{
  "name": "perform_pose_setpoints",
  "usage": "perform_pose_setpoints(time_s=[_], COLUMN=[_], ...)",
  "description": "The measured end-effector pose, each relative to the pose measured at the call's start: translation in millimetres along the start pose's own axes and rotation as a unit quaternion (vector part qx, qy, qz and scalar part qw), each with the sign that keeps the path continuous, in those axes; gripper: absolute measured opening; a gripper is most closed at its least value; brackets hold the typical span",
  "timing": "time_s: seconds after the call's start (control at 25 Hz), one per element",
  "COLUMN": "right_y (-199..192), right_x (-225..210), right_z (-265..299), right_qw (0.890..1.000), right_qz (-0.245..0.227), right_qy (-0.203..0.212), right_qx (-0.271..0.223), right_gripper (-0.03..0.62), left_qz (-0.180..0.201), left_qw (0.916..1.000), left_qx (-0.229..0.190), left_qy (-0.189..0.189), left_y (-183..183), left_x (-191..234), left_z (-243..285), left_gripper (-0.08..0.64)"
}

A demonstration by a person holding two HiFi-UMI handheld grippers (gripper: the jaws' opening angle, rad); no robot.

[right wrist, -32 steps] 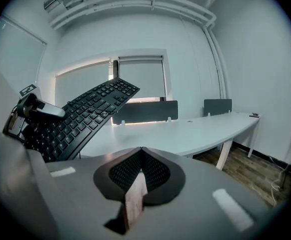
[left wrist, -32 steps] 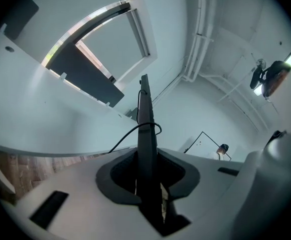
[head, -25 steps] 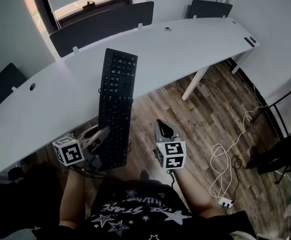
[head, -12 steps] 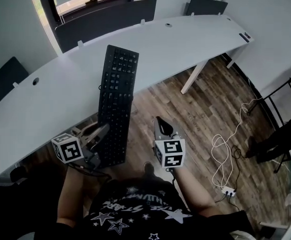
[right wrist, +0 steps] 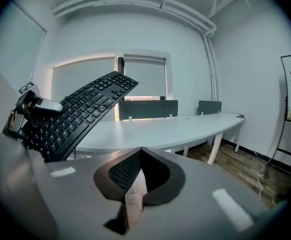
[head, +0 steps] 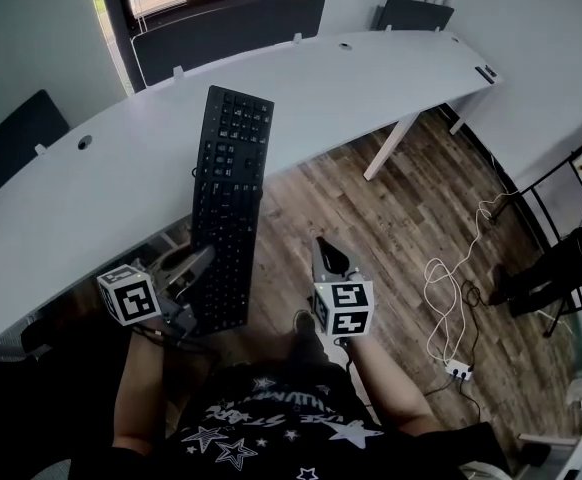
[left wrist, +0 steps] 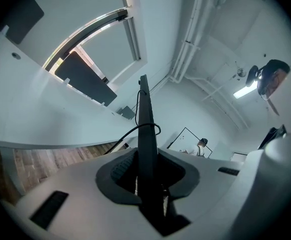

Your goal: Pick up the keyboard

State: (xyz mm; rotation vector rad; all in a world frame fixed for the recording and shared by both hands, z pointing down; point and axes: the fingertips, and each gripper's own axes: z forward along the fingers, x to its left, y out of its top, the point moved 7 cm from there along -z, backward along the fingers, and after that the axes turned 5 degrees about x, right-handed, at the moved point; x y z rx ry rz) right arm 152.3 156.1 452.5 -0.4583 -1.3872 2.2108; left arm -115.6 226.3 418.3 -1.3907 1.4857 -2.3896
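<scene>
Aloft, one keyboard (head: 229, 196) pinched by left claw (head: 199, 270), right claw (head: 327, 252) pressed together, one desk (head: 371, 78)

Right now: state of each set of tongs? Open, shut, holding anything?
Left tongs: closed on the near end of the keyboard.
Right tongs: closed, nothing between them.

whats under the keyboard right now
The keyboard is in the air, clamped at its near end by the left gripper. Beneath its far half is the white desk; beneath its near half, the wood floor. The strip directly below it is covered.
</scene>
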Motion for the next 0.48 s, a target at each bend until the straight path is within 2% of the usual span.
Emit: perform_pose_setpoints(time_s=[0.16,0.24,0.48], right_y=[-27.1,-26.0,-5.8], right_x=[41.2,44.9,54.1], right_z=[-10.8,-12.8,-18.4], right_qw=[1.0,1.0,1.0], right_qz=[0.001,0.01,0.011], right_qy=[-0.006,-0.008,-0.001], right_qx=[0.003,0.005,0.003], right_gripper=[0.003,0.003,0.003], left_qz=[-0.002,-0.003,-0.009], left_qw=[1.0,0.9998,0.9999], left_qx=[0.002,0.008,0.013], left_qy=[0.008,0.015,0.005], left_y=[-28.3,-27.0,-16.4], left_x=[12.2,10.3,0.4], left_z=[-41.5,-43.6,-41.9], left_gripper=[0.087,0.087,0.087])
